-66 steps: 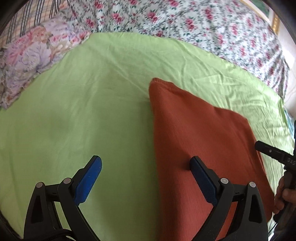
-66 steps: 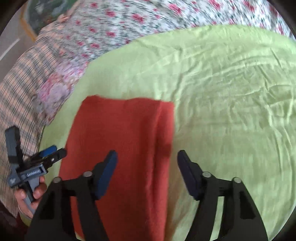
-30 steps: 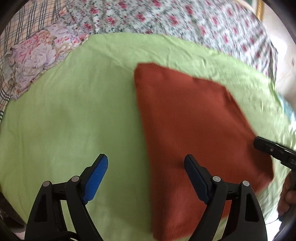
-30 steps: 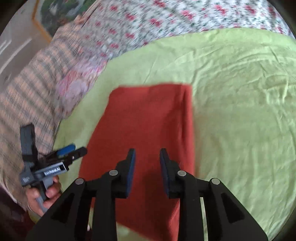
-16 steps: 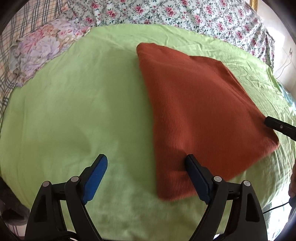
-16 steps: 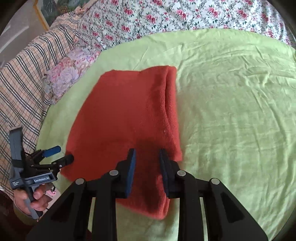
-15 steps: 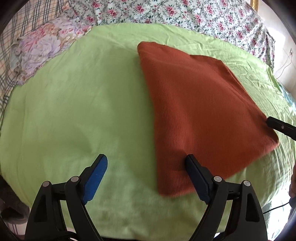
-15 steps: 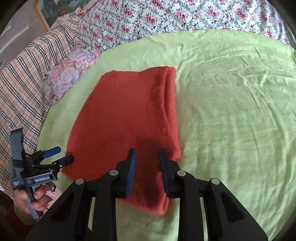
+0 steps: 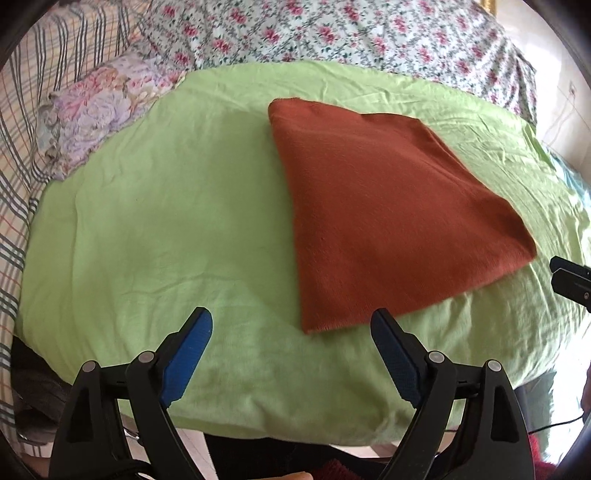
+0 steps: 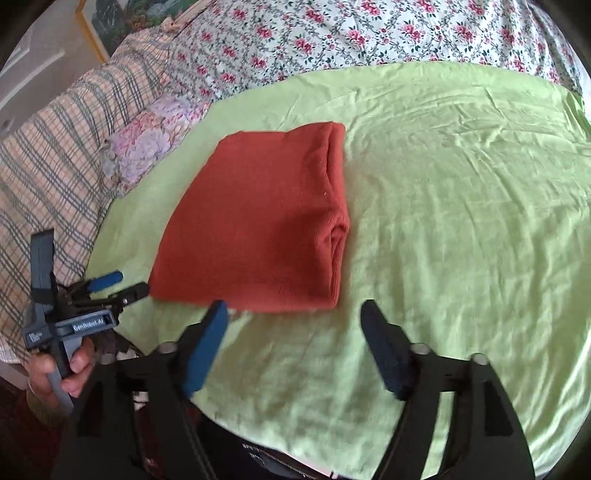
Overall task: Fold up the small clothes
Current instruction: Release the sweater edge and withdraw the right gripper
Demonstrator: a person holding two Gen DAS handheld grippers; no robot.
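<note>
A folded rust-red garment [image 9: 380, 206] lies flat on the green sheet [image 9: 166, 221]; in the right wrist view the same garment [image 10: 258, 221] shows its thick folded edge on the right. My left gripper [image 9: 291, 332] hangs open just short of the garment's near corner, nothing between its blue pads. My right gripper [image 10: 293, 325] has its jaws opening, wide apart, just short of the garment's near edge and empty. The left gripper [image 10: 122, 284] also shows at the left of the right wrist view, held by a hand [image 10: 59, 373].
Floral bedding [image 9: 332, 33] and a plaid blanket [image 10: 48, 166] lie beyond the green sheet, with a small flowered cloth [image 9: 92, 110] at its far left corner. The bed's near edge [image 9: 277, 432] drops off just under the grippers.
Both grippers have pulled back toward the near edge of the bed, off the garment. The right gripper's jaws, nearly shut half a second ago, now stand wide. The garment lies still.
</note>
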